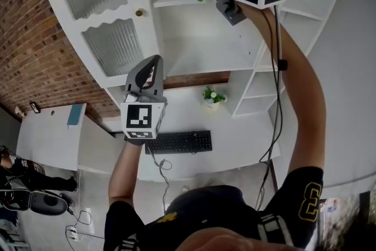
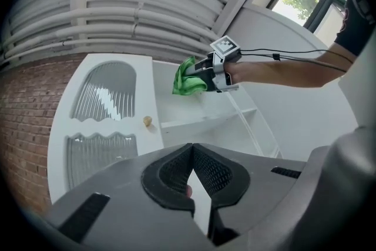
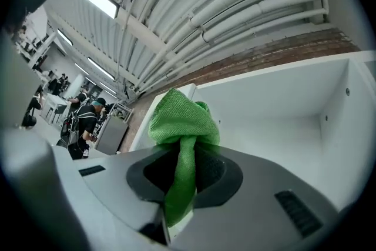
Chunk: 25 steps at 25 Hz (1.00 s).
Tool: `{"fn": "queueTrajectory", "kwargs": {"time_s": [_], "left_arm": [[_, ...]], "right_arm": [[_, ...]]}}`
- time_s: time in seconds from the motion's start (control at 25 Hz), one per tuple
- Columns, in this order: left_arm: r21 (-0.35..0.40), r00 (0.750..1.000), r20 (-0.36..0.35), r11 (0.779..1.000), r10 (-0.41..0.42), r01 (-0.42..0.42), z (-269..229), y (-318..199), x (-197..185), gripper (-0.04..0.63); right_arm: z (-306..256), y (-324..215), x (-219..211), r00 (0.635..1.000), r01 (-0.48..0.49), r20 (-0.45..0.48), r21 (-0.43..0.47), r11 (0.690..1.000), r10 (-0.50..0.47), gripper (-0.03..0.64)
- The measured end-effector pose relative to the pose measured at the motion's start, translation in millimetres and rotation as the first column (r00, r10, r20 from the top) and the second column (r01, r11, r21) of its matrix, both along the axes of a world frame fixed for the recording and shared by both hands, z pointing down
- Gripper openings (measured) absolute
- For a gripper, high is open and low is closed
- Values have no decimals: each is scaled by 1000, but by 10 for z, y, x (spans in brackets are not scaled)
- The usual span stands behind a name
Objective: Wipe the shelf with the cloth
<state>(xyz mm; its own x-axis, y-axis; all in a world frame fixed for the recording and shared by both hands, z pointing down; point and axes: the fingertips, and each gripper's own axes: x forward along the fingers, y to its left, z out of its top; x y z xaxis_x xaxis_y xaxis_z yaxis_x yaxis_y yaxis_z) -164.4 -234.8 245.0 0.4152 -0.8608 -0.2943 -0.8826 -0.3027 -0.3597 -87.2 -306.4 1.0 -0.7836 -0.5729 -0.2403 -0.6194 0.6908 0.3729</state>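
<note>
Open shelf bay (image 1: 197,38) ahead; right gripper (image 3: 184,172) pinches green cloth (image 3: 182,119)

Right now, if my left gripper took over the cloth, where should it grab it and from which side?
Probably the puffed bunch of the cloth that sticks out beyond the right gripper's jaws. They pinch only a narrow fold, so the bunch is free. Come from the door side, facing the right gripper. The left gripper's jaws are together and would need opening first.
</note>
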Motion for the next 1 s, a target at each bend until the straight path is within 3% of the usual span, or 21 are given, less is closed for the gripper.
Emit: {"fn": "queueTrajectory", "kwargs": {"time_s": [0.28, 0.48, 0.68, 0.84, 1.0], "left_arm": [[20, 1000, -18, 1000, -11, 12, -75, -453, 27, 18], [-11, 999, -52, 1000, 0, 0, -142, -689, 148, 18], [-21, 999, -50, 1000, 20, -21, -270, -799, 286, 18], [-32, 998, -61, 999, 25, -27, -275, -890, 353, 18], [-43, 996, -78, 998, 37, -41, -254, -998, 388, 18]], "right_arm": [[-373, -695, -71, 1000, 19, -7, 51, 999, -18, 41], [-138, -1266, -368, 976, 91, -198, 15, 996, -86, 42], [255, -1586, -662, 894, 148, -429, 15, 989, -127, 43], [525, -1663, -878, 801, 192, -584, 40, 981, -133, 43], [749, -1743, -1038, 719, 224, -682, 43, 974, -135, 43]]}}
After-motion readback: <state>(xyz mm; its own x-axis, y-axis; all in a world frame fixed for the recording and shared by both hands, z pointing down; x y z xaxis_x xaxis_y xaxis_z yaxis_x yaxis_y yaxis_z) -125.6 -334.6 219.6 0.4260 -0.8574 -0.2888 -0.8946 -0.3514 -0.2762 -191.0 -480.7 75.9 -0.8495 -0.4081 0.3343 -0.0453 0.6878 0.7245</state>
